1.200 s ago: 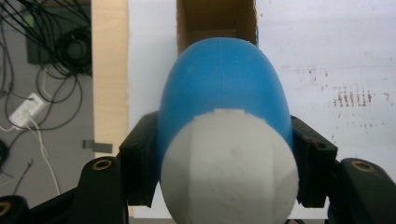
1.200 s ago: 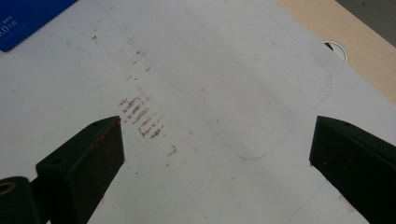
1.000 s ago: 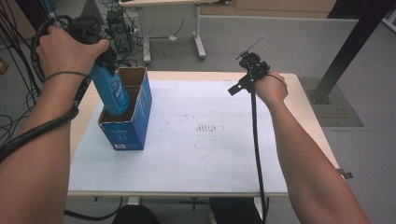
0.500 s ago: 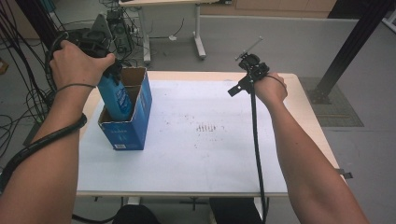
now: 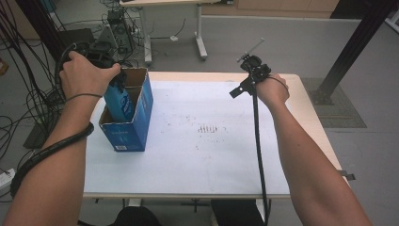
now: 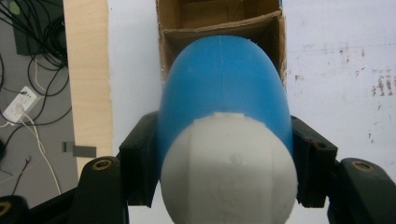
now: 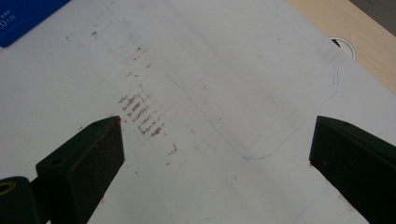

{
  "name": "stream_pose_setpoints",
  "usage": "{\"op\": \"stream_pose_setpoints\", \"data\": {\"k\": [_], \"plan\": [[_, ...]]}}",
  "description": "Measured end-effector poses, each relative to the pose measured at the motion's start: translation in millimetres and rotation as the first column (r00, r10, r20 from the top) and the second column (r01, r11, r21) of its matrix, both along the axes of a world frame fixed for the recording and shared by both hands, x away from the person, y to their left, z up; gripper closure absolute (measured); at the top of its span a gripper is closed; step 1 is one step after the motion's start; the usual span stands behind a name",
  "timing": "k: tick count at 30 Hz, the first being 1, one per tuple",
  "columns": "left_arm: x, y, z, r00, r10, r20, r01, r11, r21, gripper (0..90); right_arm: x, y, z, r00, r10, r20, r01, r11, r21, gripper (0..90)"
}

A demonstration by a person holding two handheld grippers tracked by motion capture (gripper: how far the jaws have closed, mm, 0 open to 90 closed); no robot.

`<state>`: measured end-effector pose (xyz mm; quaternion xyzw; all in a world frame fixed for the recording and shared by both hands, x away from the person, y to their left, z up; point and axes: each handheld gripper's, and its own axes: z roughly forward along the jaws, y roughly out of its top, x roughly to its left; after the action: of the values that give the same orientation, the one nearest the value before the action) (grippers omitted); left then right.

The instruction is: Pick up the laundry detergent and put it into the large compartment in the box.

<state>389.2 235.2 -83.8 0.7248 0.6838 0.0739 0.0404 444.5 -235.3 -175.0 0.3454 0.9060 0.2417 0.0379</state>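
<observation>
A blue bottle (image 5: pixel 121 101) with a white cap (image 6: pixel 229 168) stands partly sunk in the near compartment of an open blue cardboard box (image 5: pixel 134 127) at the table's left. My left gripper (image 5: pixel 116 81) is shut on the bottle's upper part. In the left gripper view both black jaws press the bottle's (image 6: pixel 224 88) sides, and the box's brown divider (image 6: pixel 219 28) lies beyond it. My right gripper (image 5: pixel 244 84) hovers over the far right of the table. It is open (image 7: pixel 215 126) with nothing between its jaws.
A white sheet (image 5: pixel 202 155) with dark scuff marks (image 7: pixel 140 114) covers the wooden table. A cable hole (image 7: pixel 343 46) sits in the bare wood. Cables and desk legs (image 5: pixel 200 42) lie on the floor behind and to the left.
My left hand has come down, and the blue bottle has sunk deeper into the box. The right hand has kept still.
</observation>
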Motion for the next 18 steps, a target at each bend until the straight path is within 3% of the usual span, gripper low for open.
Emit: {"op": "stream_pose_setpoints", "data": {"k": [18], "plan": [[4.4,-2.9,-31.8,0.9996,-0.010,-0.027,0.010,0.9999,-0.001,37.9,0.5,-3.1,-5.1,0.9999,-0.013,-0.011,0.013,1.000,0.005,3.2]]}}
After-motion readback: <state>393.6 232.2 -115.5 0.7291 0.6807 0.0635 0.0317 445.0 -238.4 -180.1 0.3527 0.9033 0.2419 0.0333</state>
